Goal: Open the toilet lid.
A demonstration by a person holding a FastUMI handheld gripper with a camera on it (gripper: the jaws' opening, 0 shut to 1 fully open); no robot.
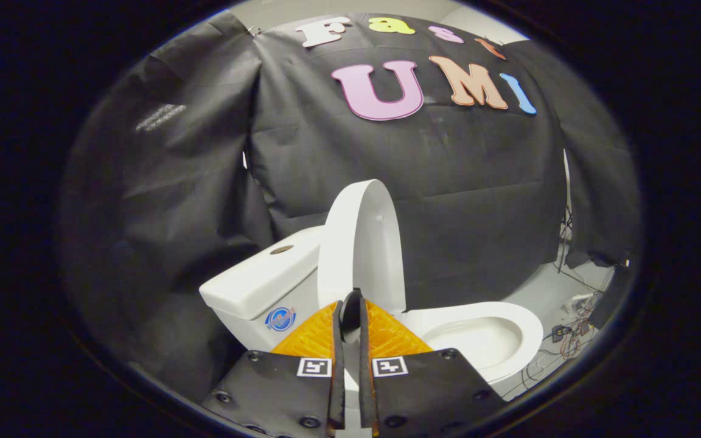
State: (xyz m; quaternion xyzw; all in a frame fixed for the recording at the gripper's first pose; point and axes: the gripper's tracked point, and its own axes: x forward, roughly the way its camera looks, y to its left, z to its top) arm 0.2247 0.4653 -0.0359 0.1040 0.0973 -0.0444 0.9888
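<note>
The gripper [351,304] had its fingers drawn close with a thin gap, apparently pinching the lower edge of the lid [359,243], though contact was hard to confirm. The lid stood upright beside the tank [259,283], above the open bowl [484,337], with black cloth [435,182] behind.

You look from the camera riding on the gripper [350,307], forward along its two nearly closed fingers and slightly downward. It sits close to the raised toilet lid [359,243], facing the booth's black cloth wall [448,170] beyond.
</note>
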